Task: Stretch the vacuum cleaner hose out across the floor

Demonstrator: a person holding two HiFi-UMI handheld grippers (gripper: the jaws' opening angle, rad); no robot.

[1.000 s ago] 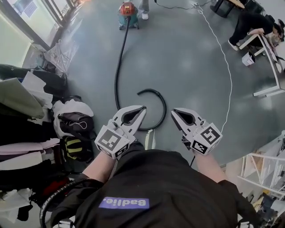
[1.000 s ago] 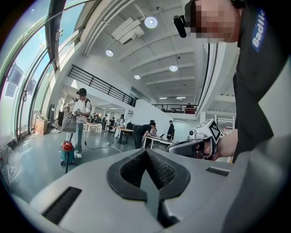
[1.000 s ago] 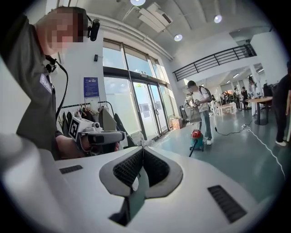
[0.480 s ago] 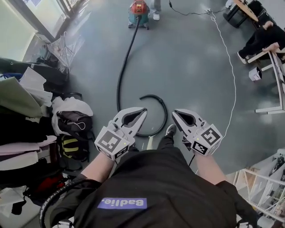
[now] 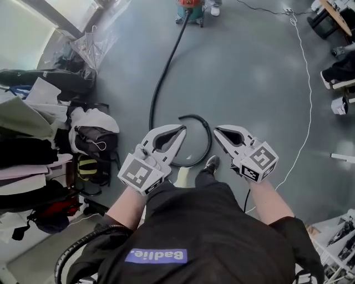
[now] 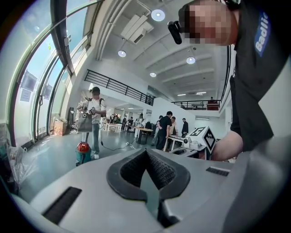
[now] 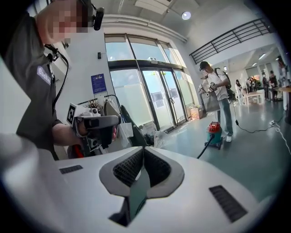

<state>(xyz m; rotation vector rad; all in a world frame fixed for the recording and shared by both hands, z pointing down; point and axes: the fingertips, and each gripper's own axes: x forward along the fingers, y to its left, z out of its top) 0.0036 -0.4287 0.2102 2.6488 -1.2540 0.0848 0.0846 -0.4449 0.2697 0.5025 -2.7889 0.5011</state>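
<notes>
A red and teal vacuum cleaner (image 5: 189,8) stands at the top edge of the head view. Its black hose (image 5: 160,83) runs down the grey floor and curls into a hook (image 5: 207,143) between my two grippers. My left gripper (image 5: 183,130) hovers above the left side of the curl, jaws shut and empty. My right gripper (image 5: 216,131) hangs just right of the curl, also shut on nothing. Neither touches the hose. The vacuum (image 6: 83,153) shows far off in the left gripper view, and the vacuum (image 7: 213,132) with its hose (image 7: 203,150) in the right gripper view.
Bags and clothes (image 5: 83,145) are piled along the left. A thin white cable (image 5: 309,105) loops over the floor at right. A person (image 7: 214,93) stands by the vacuum. My shoe (image 5: 211,163) is under the hose curl. Furniture legs (image 5: 339,72) are at far right.
Both grippers have moved across the floor with me, still shut. The vacuum has slid toward the top edge of the head view, and my shoe has come into view below the curl.
</notes>
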